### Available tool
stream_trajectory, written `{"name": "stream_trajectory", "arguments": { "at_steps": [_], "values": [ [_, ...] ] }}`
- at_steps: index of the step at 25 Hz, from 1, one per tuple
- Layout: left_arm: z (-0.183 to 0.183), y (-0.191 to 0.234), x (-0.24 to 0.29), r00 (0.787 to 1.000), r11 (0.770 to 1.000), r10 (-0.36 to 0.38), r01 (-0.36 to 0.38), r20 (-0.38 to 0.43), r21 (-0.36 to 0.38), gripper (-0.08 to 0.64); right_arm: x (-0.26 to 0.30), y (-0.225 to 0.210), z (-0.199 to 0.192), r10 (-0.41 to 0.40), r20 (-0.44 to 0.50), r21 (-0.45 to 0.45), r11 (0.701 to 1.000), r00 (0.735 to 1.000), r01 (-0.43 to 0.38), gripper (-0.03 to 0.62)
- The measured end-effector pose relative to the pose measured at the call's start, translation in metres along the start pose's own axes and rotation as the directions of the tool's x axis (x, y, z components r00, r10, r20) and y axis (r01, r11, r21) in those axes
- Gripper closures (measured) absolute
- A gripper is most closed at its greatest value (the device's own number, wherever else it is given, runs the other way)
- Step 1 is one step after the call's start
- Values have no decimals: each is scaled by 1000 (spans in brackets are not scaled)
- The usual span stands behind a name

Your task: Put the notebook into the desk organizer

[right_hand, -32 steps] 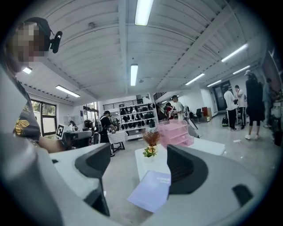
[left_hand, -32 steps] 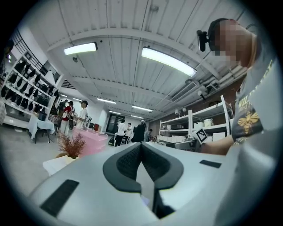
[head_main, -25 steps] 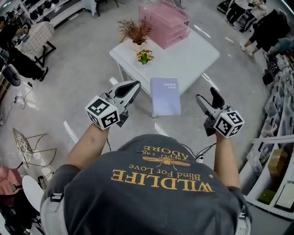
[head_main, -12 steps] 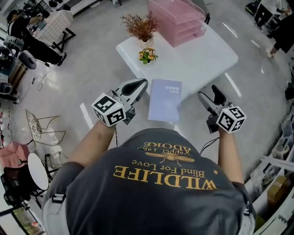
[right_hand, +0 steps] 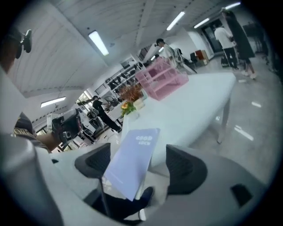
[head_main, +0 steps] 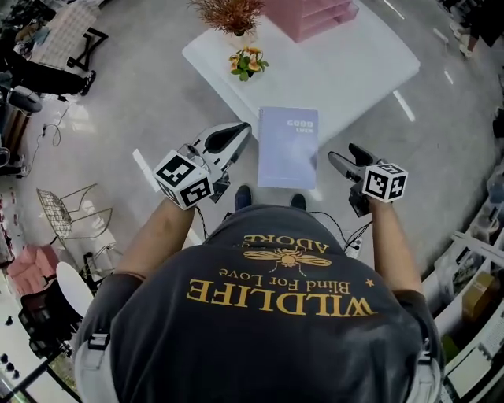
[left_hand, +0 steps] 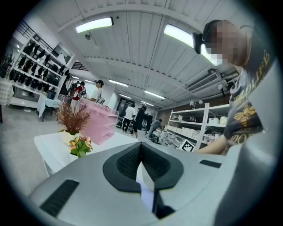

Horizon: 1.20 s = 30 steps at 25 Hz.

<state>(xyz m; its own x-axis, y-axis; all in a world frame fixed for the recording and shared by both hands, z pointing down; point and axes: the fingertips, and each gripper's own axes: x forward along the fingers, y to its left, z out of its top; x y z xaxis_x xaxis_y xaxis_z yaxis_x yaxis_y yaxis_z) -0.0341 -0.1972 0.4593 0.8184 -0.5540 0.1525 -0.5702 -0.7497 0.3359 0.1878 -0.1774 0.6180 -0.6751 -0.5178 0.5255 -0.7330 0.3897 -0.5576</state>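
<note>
A pale lilac notebook lies flat on the white table, its near end over the table's front edge. In the right gripper view the notebook shows between the jaws, farther off and untouched. The pink desk organizer stands at the table's far side and also appears in both gripper views. My left gripper is just left of the notebook, shut, its pads meeting at the tips with nothing held. My right gripper hovers at the notebook's right, open.
A small flower pot and a dried plant stand at the table's far left corner. A wire chair and other furniture lie to the left on the floor; shelving runs along the right. People stand in the background.
The person has stepped up to the table, so the notebook now lies right between the two grippers. The notebook has not shifted on the table, and the jaws keep their states.
</note>
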Motion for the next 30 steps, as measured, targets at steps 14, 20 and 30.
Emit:
{"name": "stream_trajectory", "arguments": {
  "at_steps": [14,20,30],
  "values": [
    [-42,15,4,995,997,-41,36,-92,-64,558,95,-4,-116,149,-342,308,951,928,-40,223],
    [-40,19,-8,996,998,-24,18,-85,-68,558,105,7,-130,169,-418,379,926,893,2,303],
    [-7,40,-20,998,994,-65,65,-1,-83,558,80,28,-104,117,-435,392,917,893,70,487]
  ]
}}
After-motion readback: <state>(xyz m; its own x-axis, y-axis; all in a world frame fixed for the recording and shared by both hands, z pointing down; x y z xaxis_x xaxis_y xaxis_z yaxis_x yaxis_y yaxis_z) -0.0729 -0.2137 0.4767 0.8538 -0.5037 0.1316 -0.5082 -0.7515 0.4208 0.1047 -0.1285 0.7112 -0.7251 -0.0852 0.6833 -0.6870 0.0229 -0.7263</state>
